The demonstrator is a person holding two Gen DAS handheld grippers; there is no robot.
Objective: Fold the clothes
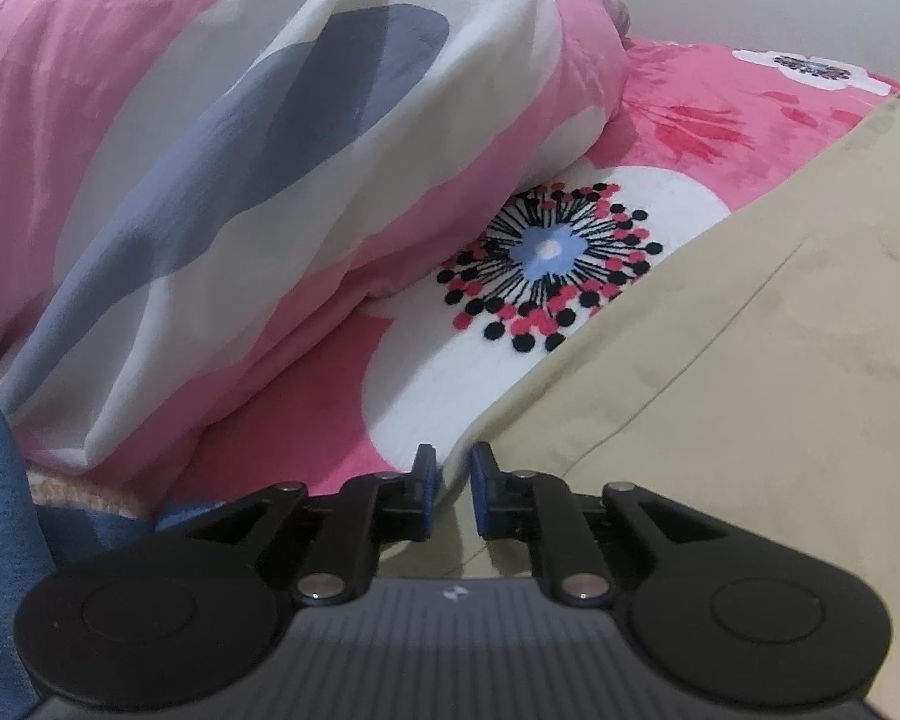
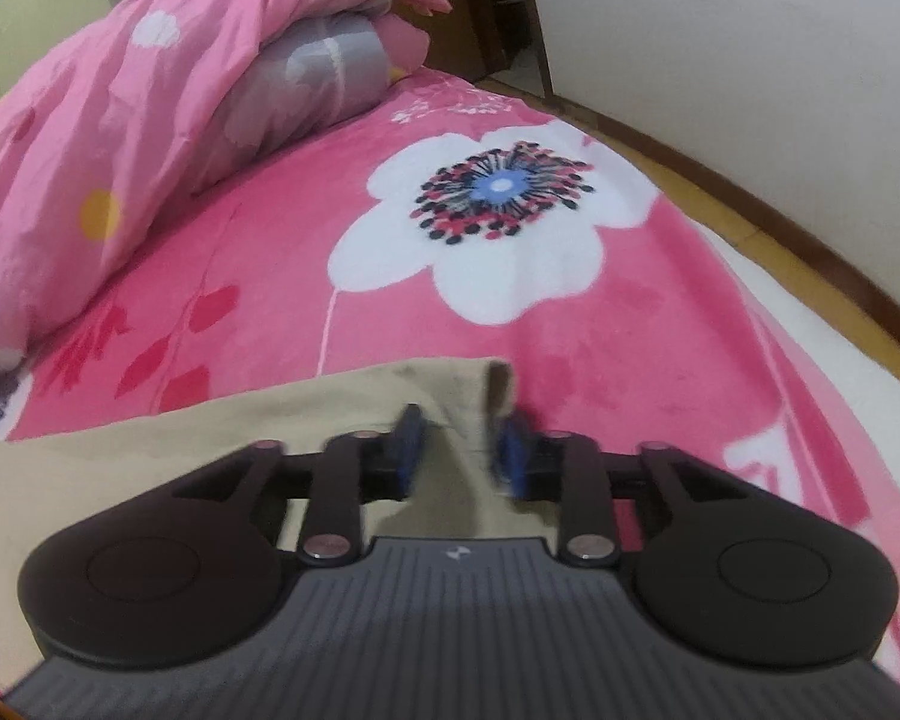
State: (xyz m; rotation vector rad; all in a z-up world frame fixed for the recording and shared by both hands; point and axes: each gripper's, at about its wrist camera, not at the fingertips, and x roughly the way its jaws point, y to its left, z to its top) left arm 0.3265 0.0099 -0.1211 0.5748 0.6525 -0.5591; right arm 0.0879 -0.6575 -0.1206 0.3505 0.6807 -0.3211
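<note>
A beige garment (image 1: 750, 420) lies flat on a pink flowered blanket (image 1: 678, 120), filling the right side of the left wrist view. My left gripper (image 1: 453, 459) sits at its left edge, the jaws nearly together with the cloth's edge pinched between the blue pads. In the right wrist view, which is blurred, the same beige garment (image 2: 150, 468) spreads to the left. Its upturned corner (image 2: 480, 396) stands between the fingers of my right gripper (image 2: 462, 426). Those jaws are apart and the pads do not press on the cloth.
A bunched pink duvet (image 1: 150, 150) with white and blue patches is heaped at the left, also visible as the pink duvet (image 2: 90, 150). A blue cloth (image 1: 0, 510) lies at the near left. The bed's wooden edge (image 2: 768, 210) and a white wall (image 2: 750, 30) run along the right.
</note>
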